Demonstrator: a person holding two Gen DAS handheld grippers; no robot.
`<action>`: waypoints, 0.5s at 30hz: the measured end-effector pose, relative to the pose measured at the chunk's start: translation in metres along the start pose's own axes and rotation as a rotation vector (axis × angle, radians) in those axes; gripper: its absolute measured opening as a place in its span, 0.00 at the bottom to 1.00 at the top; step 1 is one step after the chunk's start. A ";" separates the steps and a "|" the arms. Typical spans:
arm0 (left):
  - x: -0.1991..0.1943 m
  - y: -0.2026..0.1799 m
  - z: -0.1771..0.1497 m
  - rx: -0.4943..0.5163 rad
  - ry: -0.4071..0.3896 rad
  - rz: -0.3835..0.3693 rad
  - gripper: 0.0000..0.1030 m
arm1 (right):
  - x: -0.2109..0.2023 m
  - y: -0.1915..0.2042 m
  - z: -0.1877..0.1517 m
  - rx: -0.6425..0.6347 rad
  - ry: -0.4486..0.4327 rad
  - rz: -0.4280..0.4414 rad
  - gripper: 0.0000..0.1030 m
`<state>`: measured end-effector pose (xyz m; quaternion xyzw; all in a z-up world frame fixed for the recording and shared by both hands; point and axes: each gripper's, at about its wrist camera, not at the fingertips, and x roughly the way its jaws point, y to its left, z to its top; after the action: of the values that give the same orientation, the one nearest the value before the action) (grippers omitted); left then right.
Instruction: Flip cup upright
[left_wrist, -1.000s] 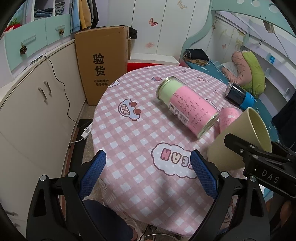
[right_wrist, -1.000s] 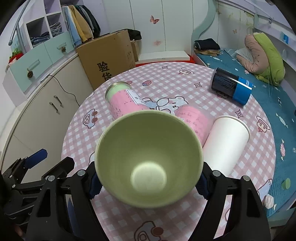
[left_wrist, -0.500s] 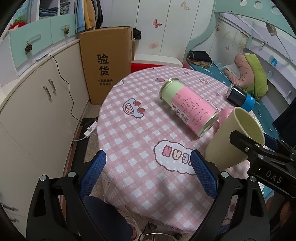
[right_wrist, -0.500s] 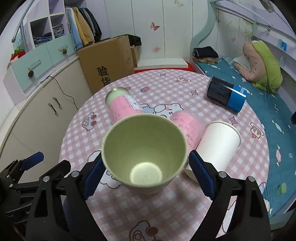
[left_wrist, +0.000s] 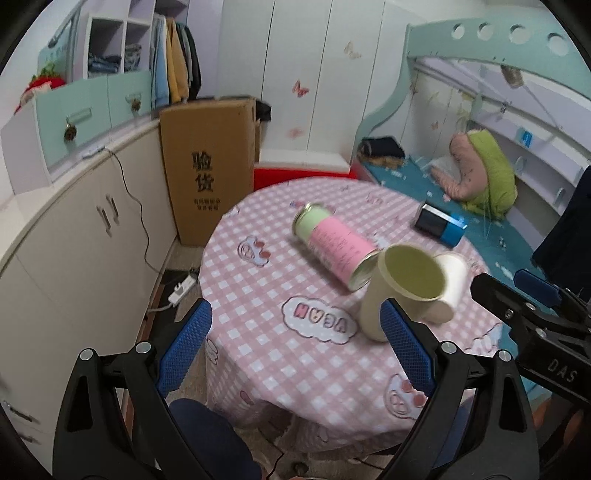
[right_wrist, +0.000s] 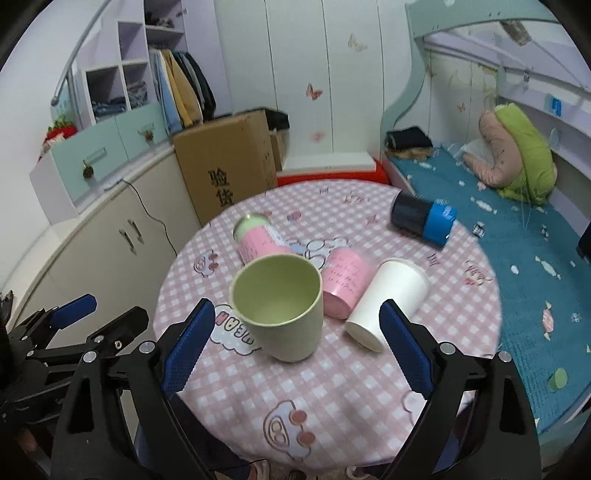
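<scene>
Standing upright near the table's (right_wrist: 461, 354) front edge, the green cup (right_wrist: 279, 306) looks righted, mouth up.
Both the right gripper (right_wrist: 291, 350) and the left gripper (left_wrist: 295, 350) gape, grasping nothing, seemingly releasing it; behind it lie the white paper cup (right_wrist: 388, 299) and pink canister (left_wrist: 334, 247), toppled.

Soft, even indoor light; slight motion blur; strong fisheye bending at edges.
</scene>
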<state>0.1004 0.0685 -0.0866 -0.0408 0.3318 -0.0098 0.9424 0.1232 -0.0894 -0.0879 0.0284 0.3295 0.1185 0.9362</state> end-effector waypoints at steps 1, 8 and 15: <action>-0.008 -0.004 0.000 0.006 -0.015 -0.001 0.90 | -0.010 -0.001 -0.001 0.001 -0.019 0.001 0.85; -0.056 -0.023 0.001 0.033 -0.122 -0.012 0.91 | -0.076 -0.002 -0.008 -0.022 -0.143 -0.009 0.93; -0.101 -0.042 -0.005 0.063 -0.220 -0.011 0.92 | -0.122 -0.001 -0.017 -0.048 -0.234 -0.022 0.93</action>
<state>0.0189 0.0311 -0.0240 -0.0138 0.2259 -0.0208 0.9738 0.0207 -0.1200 -0.0274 0.0160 0.2155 0.1122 0.9699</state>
